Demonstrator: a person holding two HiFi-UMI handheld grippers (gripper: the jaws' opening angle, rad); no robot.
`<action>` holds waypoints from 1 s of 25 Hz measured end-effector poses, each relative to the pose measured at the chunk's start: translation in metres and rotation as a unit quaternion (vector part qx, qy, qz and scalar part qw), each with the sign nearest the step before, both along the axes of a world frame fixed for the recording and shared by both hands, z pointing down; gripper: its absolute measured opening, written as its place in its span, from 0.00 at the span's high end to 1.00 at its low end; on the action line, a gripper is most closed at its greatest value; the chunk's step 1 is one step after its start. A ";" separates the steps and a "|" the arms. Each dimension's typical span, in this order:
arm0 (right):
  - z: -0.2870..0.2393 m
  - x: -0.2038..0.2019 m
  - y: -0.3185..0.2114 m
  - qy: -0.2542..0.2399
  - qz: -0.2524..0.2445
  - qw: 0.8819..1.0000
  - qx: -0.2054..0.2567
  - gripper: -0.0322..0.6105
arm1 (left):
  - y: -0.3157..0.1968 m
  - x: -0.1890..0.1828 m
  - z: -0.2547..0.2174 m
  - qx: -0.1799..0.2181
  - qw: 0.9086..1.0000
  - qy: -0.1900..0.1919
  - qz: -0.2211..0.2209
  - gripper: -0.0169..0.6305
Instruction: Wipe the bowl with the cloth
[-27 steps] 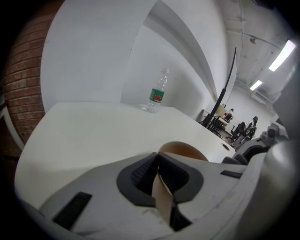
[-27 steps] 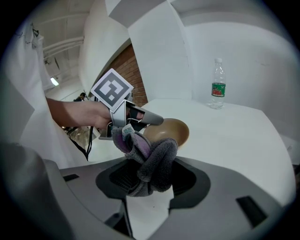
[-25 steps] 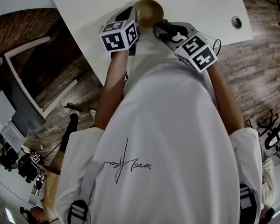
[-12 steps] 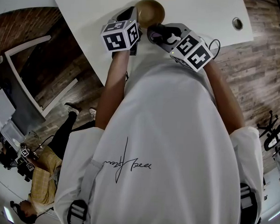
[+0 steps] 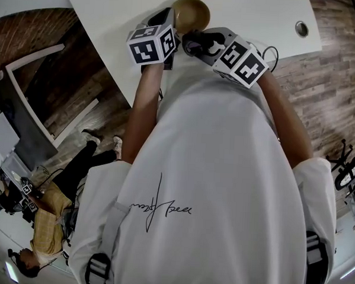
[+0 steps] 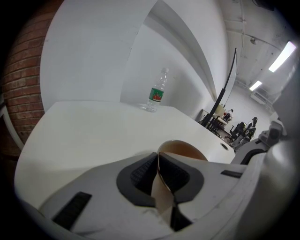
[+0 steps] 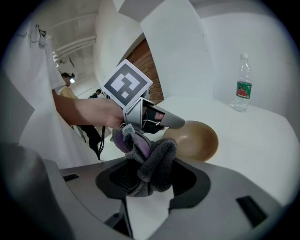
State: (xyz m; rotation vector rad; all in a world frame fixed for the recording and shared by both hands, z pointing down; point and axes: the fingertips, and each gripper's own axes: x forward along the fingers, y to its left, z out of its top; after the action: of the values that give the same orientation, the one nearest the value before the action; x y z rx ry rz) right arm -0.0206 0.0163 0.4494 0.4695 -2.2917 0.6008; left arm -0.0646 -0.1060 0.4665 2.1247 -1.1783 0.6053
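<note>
A brown bowl (image 5: 191, 14) sits tilted on its side near the edge of the white table (image 5: 255, 18). My left gripper (image 5: 172, 22) grips the bowl by its rim. In the left gripper view the thin rim (image 6: 158, 173) stands between the pads, which still touch it as the jaws are opening slightly. My right gripper (image 5: 191, 44) is shut on a bunched grey and purple cloth (image 7: 151, 161). The cloth hangs just in front of the bowl (image 7: 194, 140), apart from it. The bowl's rounded outside faces the right gripper view.
A plastic water bottle (image 6: 157, 91) with a green and red label stands at the far side of the table, also seen as the bottle (image 7: 243, 84) in the right gripper view. A cable hole (image 5: 300, 28) is in the table's right corner. People sit at desks (image 5: 37, 220) behind.
The right gripper with the cloth has moved left, closer to the bowl. The left gripper and the bowl have stayed almost where they were.
</note>
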 end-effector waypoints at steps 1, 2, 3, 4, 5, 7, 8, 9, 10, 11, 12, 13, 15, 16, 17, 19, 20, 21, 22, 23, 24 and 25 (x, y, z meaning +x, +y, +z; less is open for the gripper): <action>0.000 0.002 0.001 0.001 -0.006 1.000 -0.002 0.67 | 0.000 0.000 0.000 -0.001 1.000 0.000 0.001 0.93; 0.001 0.004 0.001 0.001 -0.010 1.000 -0.004 0.67 | 0.000 -0.001 0.000 -0.003 1.000 0.001 0.001 0.93; 0.001 0.006 0.002 0.002 -0.013 1.000 -0.006 0.67 | 0.000 -0.001 0.000 -0.003 1.000 0.002 0.001 0.93; 0.001 0.008 0.002 0.003 -0.016 1.000 -0.007 0.67 | 0.000 -0.002 -0.001 -0.003 1.000 0.004 0.000 0.92; 0.000 0.010 0.002 0.004 -0.018 1.000 -0.008 0.67 | 0.001 -0.003 -0.003 -0.001 1.000 0.005 -0.002 0.90; -0.001 0.013 0.004 0.006 -0.021 1.000 -0.007 0.67 | 0.001 -0.004 -0.007 0.003 1.000 0.011 -0.005 0.89; -0.001 0.014 0.005 0.006 -0.022 1.000 -0.007 0.67 | 0.002 -0.005 -0.009 0.005 1.000 0.013 -0.007 0.89; -0.002 0.014 0.006 0.006 -0.023 1.000 -0.007 0.67 | 0.003 -0.005 -0.010 0.007 1.000 0.016 -0.008 0.89; -0.002 0.015 0.007 0.005 -0.024 1.000 -0.007 0.67 | 0.003 -0.006 -0.012 0.008 1.000 0.018 -0.008 0.89; -0.003 0.015 0.008 0.004 -0.026 1.000 -0.006 0.67 | 0.004 -0.006 -0.013 0.010 1.000 0.020 -0.009 0.89; -0.004 0.016 0.008 0.004 -0.027 1.000 -0.006 0.67 | 0.004 -0.006 -0.015 0.011 1.000 0.022 -0.011 0.89; -0.005 0.017 0.009 0.004 -0.027 1.000 -0.005 0.67 | 0.004 -0.007 -0.017 0.013 1.000 0.023 -0.012 0.89; -0.006 0.019 0.008 0.004 -0.027 1.000 -0.005 0.67 | 0.005 -0.007 -0.022 0.017 0.999 0.027 -0.014 0.89; -0.007 0.020 0.008 0.004 -0.027 1.000 -0.004 0.67 | 0.005 -0.008 -0.024 0.018 0.999 0.029 -0.015 0.89; -0.007 0.020 0.008 0.004 -0.026 1.000 -0.004 0.67 | 0.006 -0.008 -0.026 0.020 0.999 0.032 -0.016 0.89; -0.008 0.021 0.008 0.004 -0.025 1.000 -0.002 0.67 | 0.009 -0.009 -0.031 0.023 0.999 0.037 -0.018 0.89; -0.009 0.022 0.009 0.004 -0.024 1.000 -0.001 0.67 | 0.011 -0.008 -0.035 0.025 0.999 0.041 -0.019 0.89; -0.010 0.023 0.011 0.004 -0.023 1.000 0.001 0.67 | 0.014 -0.006 -0.038 0.027 0.998 0.045 -0.019 0.89; -0.011 0.024 0.013 0.004 -0.022 1.000 0.002 0.67 | 0.018 -0.003 -0.041 0.029 0.998 0.048 -0.018 0.89; -0.013 0.026 0.015 0.003 -0.021 1.000 0.004 0.67 | 0.021 0.000 -0.045 0.031 0.998 0.052 -0.016 0.89; -0.015 0.027 0.017 0.002 -0.021 1.000 0.006 0.67 | 0.024 0.002 -0.049 0.033 0.998 0.055 -0.014 0.89; -0.018 0.028 0.018 0.000 -0.019 1.000 0.009 0.67 | 0.027 0.005 -0.053 0.038 0.998 0.056 -0.012 0.89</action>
State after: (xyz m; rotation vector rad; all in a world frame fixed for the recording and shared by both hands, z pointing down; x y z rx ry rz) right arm 0.0078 0.0343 0.4316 0.4325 -2.3026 0.5620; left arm -0.0601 -0.0793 0.4136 2.1755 -1.1798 0.4306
